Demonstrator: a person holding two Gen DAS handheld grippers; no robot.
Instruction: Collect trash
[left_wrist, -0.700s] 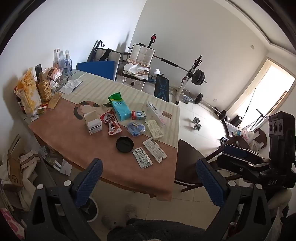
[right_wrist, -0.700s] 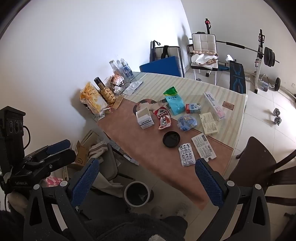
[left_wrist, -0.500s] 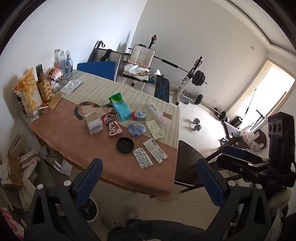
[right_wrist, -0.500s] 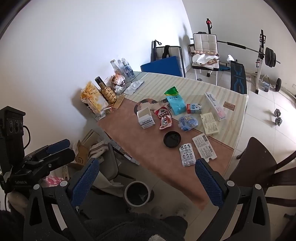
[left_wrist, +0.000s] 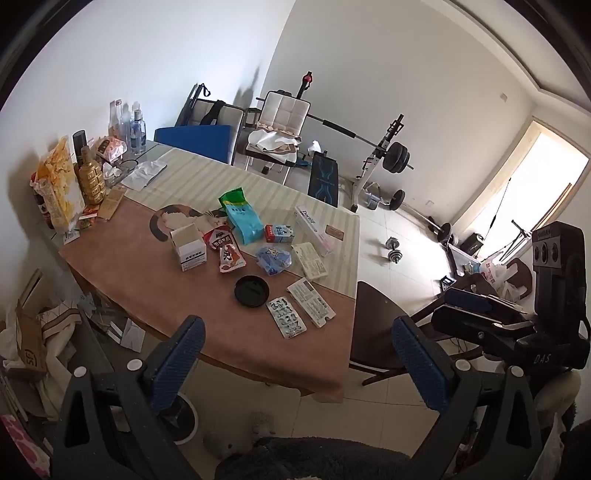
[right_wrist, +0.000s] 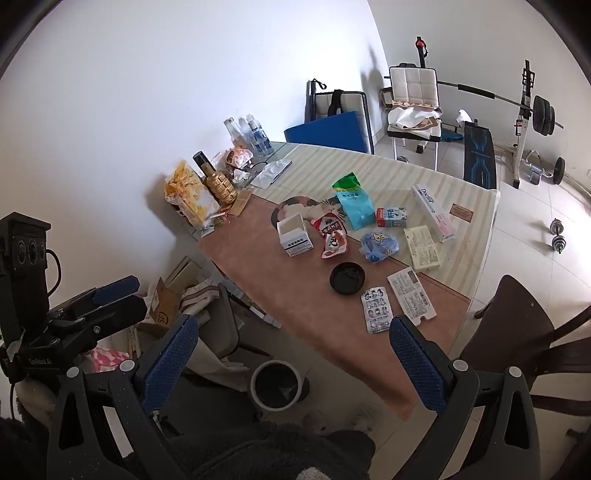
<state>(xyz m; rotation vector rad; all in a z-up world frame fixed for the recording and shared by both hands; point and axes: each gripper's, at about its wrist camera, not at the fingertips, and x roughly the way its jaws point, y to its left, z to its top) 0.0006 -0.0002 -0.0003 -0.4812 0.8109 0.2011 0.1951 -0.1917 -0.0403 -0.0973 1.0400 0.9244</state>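
Both tongs hang released, well above the table (left_wrist: 122, 273) and grasping nothing: the left gripper (left_wrist: 301, 354) and the right gripper (right_wrist: 301, 356) each show their blue pads spread wide. On the table, from nine o'clock to three: an open white box (left_wrist: 188, 247), a red snack wrapper (left_wrist: 226, 249), a teal pouch (left_wrist: 240, 216), a black lid (left_wrist: 251, 290), a blister pack (left_wrist: 286, 318) at five o'clock of the lid, and a long toothpaste box (left_wrist: 314, 230). A round bin (right_wrist: 275, 384) stands on the floor, at seven o'clock of the lid (right_wrist: 347, 277).
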